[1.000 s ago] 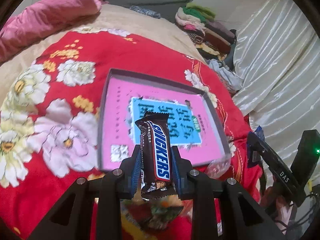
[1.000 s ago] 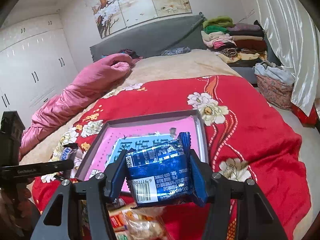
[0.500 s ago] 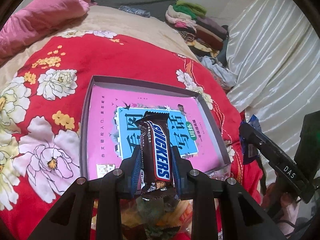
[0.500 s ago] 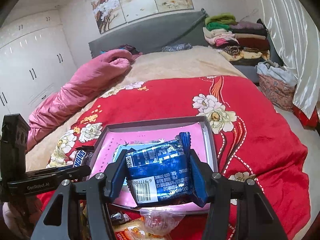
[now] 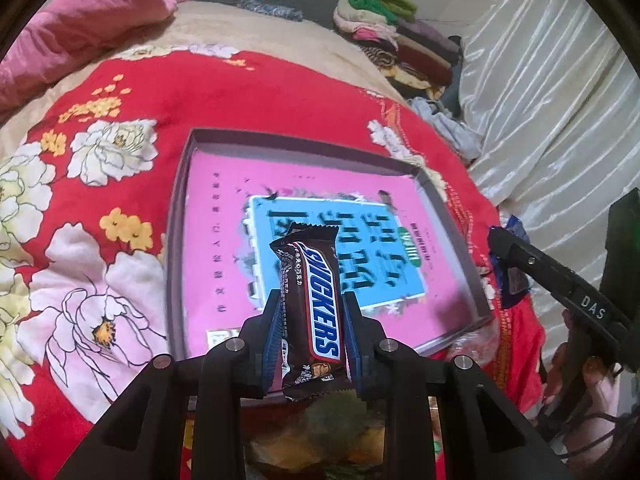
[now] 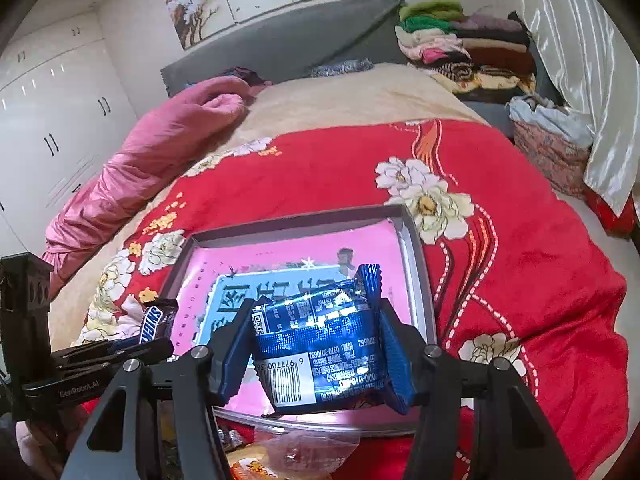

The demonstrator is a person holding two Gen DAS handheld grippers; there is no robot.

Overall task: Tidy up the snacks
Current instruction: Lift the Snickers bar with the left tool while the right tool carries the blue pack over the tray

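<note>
Left wrist view: our left tool [image 5: 312,332] is clamped on the Snickers bar [image 5: 314,300], poised over the near edge of the pink-lined tray [image 5: 180,216] on the bed's red floral blanket [image 5: 280,92]. Our right tool [image 6: 316,356] grips the blue snack packet [image 6: 320,344] above that tray's near edge; more wrappers, blurred, perhaps lie below.

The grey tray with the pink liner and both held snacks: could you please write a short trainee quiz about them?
1. True or false: the grey cardboard tray with the pink printed liner already holds snacks.
2. Which hand-held gripper clamps the brown Snickers bar? A left B right
3. Fill in: the right hand-held gripper grips a shiny ___ foil packet.

Key: 1 false; 2 A, the left hand-held gripper; 3 blue.
</note>
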